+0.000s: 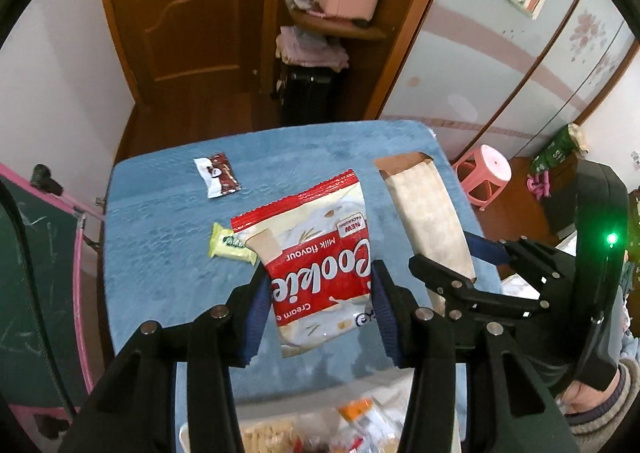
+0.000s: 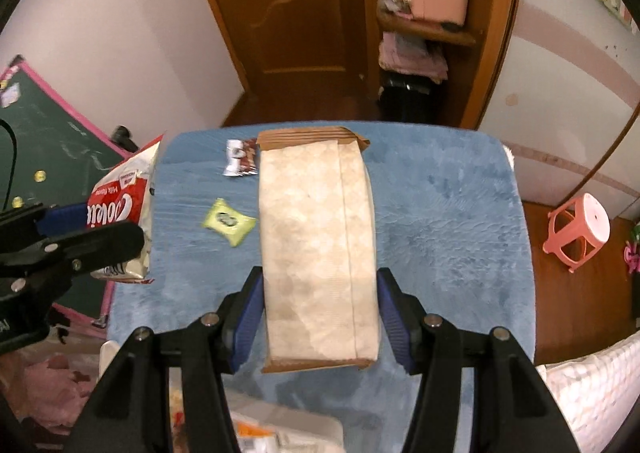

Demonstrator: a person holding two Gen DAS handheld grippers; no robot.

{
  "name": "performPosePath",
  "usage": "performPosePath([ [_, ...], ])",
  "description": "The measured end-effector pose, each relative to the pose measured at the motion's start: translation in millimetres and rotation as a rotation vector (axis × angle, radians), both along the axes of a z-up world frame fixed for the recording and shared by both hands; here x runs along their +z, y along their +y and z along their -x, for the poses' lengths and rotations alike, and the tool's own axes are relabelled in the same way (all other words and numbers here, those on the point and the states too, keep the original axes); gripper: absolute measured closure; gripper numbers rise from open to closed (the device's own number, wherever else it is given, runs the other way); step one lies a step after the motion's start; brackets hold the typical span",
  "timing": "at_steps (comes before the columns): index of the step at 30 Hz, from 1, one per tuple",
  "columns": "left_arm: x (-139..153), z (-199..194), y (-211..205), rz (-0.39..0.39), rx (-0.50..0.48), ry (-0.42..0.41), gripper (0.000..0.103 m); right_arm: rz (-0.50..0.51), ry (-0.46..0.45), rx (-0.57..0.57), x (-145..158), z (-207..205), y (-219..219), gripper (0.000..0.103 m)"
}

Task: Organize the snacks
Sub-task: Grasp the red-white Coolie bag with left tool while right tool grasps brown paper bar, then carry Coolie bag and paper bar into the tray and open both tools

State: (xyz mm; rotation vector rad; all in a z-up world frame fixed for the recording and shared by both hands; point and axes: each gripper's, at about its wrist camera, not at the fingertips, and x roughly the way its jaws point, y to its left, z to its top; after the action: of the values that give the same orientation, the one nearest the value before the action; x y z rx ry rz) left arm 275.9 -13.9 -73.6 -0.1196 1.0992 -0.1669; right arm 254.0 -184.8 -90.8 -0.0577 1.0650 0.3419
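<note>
A: Our left gripper [image 1: 320, 309] has its blue fingers [image 1: 256, 317] spread about as wide as the red-and-white cookie bag [image 1: 316, 261] and closed on the bag's two long edges, the bag pointing away over the blue tabletop [image 1: 160, 253].

B: And our right gripper [image 2: 320, 313] does the same with the brown paper pouch [image 2: 316, 253]: fingers [image 2: 394, 317] parted to its width, pressing both sides, pouch stretched toward the far edge.

A: From the left wrist, the pouch sits just right of the cookie bag, near but apart.

B: On the tabletop to the left we see a small green snack packet [image 2: 228, 221], and farther off a brown-and-white wrapper [image 2: 240, 157] beside the pouch's far end. A tray of snacks [image 2: 280, 429] lies blurred at the near edge.
</note>
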Motion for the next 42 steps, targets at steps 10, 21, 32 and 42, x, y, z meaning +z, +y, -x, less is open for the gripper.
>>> performPosePath([
  [10, 65, 86, 1, -0.028, 0.029, -0.077, 0.057, -0.043, -0.102, 0.048, 61, 65, -10, 0.048],
  [21, 82, 163, 1, -0.040, 0.045, -0.124, 0.057, -0.127, -0.156, 0.065, 94, 127, -23, 0.048],
  [32, 37, 229, -20, -0.086, 0.064, -0.129, 0.057, -0.099, -0.159, 0.121, 74, 194, -20, 0.048],
  [42, -44, 245, -13, -0.058, 0.138, 0.046, 0.057, -0.003, 0.005, 0.147, 0, 220, -14, 0.047],
])
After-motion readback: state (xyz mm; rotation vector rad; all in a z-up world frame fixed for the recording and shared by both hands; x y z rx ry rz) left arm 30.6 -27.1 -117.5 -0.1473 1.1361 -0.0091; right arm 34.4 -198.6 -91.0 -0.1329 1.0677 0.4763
